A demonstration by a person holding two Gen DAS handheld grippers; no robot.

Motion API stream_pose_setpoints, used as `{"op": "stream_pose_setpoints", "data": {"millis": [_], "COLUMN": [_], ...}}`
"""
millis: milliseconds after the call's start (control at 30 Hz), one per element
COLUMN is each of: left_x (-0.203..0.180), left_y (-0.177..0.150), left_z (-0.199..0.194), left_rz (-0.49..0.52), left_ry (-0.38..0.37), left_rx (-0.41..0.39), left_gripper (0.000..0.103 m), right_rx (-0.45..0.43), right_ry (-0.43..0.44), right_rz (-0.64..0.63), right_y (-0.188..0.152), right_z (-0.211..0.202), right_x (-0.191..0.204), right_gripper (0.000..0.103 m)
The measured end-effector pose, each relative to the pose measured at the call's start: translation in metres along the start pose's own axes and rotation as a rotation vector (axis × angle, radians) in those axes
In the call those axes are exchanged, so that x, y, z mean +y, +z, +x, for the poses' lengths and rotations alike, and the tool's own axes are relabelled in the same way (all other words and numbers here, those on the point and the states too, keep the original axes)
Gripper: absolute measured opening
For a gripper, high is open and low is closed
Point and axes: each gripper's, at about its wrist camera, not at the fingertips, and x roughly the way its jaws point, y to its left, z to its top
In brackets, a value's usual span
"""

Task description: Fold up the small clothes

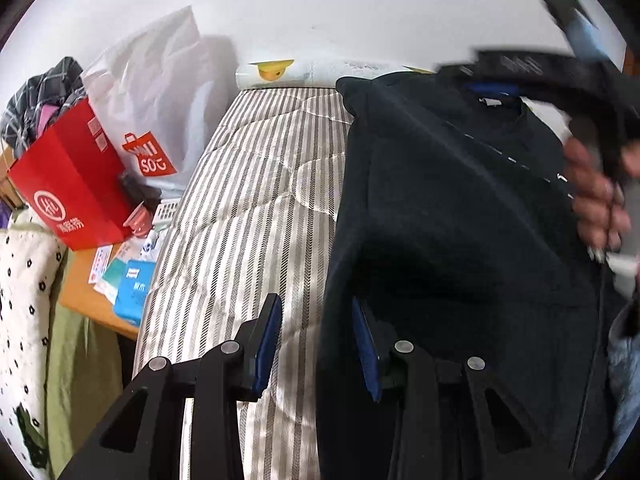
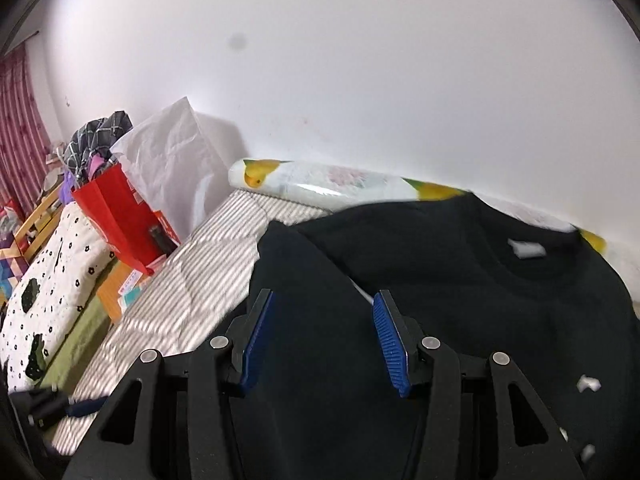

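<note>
A black sweatshirt [image 1: 460, 220] lies spread on the striped mattress [image 1: 256, 200], its neck with a white label [image 2: 526, 249] toward the wall. In the right wrist view one side of the sweatshirt [image 2: 440, 280] lies folded in over the body. My left gripper [image 1: 316, 344] hovers over the garment's left edge. It is open, with one pad over the mattress, the other over the cloth and nothing pinched. My right gripper [image 2: 324, 336] is open above the black cloth, holding nothing. In the left wrist view the right gripper [image 1: 492, 80] is blurred, with a hand [image 1: 596, 192] on its grip.
A red paper bag [image 1: 76, 188] and a white shopping bag [image 1: 160, 92] stand left of the mattress on a wooden side table [image 1: 84, 292] with packets. A rolled printed sheet [image 2: 320, 184] lies along the white wall. A dotted white quilt [image 2: 48, 280] is at the far left.
</note>
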Motion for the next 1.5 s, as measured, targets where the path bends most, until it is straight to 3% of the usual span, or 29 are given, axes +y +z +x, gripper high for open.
{"op": "stream_pose_setpoints", "data": {"millis": [200, 333, 500, 567, 600, 733, 967, 1100, 1200, 1267, 1300, 1333, 1500], "left_x": [-0.003, 0.003, 0.005, 0.003, 0.002, 0.008, 0.027, 0.031, 0.030, 0.031, 0.032, 0.033, 0.037], "left_y": [0.003, 0.004, 0.003, 0.003, 0.004, 0.006, 0.004, 0.005, 0.005, 0.006, 0.005, 0.005, 0.001], "left_z": [0.007, 0.008, 0.010, 0.012, 0.014, 0.017, 0.014, 0.020, 0.021, 0.021, 0.020, 0.020, 0.010], "left_rz": [0.041, 0.010, 0.023, 0.038, 0.042, 0.007, -0.036, -0.054, -0.049, -0.055, -0.066, -0.072, -0.094], "left_ry": [-0.008, -0.048, -0.074, -0.075, -0.073, -0.096, -0.122, -0.127, -0.119, -0.113, -0.121, -0.128, -0.120], "left_rx": [-0.025, -0.037, -0.055, -0.058, -0.057, -0.049, -0.042, -0.011, 0.003, 0.013, 0.018, 0.025, 0.033], "left_gripper": [0.033, 0.026, 0.021, 0.019, 0.016, 0.007, 0.007, 0.007, 0.009, 0.010, 0.010, 0.010, 0.022], "right_rx": [0.025, 0.069, 0.127, 0.126, 0.116, 0.070, 0.033, 0.069, 0.108, 0.111, 0.129, 0.148, 0.036], "right_ry": [0.030, 0.107, 0.122, 0.129, 0.150, 0.140, 0.164, 0.111, 0.087, 0.084, 0.071, 0.051, 0.002], "right_rz": [0.002, 0.039, 0.073, 0.088, 0.087, 0.049, 0.071, 0.029, 0.045, 0.053, 0.063, 0.077, 0.038], "right_y": [0.027, 0.038, 0.041, 0.038, 0.037, 0.041, 0.059, 0.051, 0.042, 0.040, 0.040, 0.041, 0.026], "right_z": [0.049, 0.077, 0.107, 0.113, 0.112, 0.106, 0.111, 0.137, 0.157, 0.156, 0.153, 0.145, 0.065], "right_x": [0.010, 0.010, 0.010, 0.008, 0.008, 0.015, 0.019, 0.032, 0.031, 0.028, 0.025, 0.022, 0.013], "right_gripper": [0.050, 0.050, 0.050, 0.039, 0.017, 0.011, 0.011, 0.011, 0.015, 0.031, 0.047, 0.051, 0.055]}}
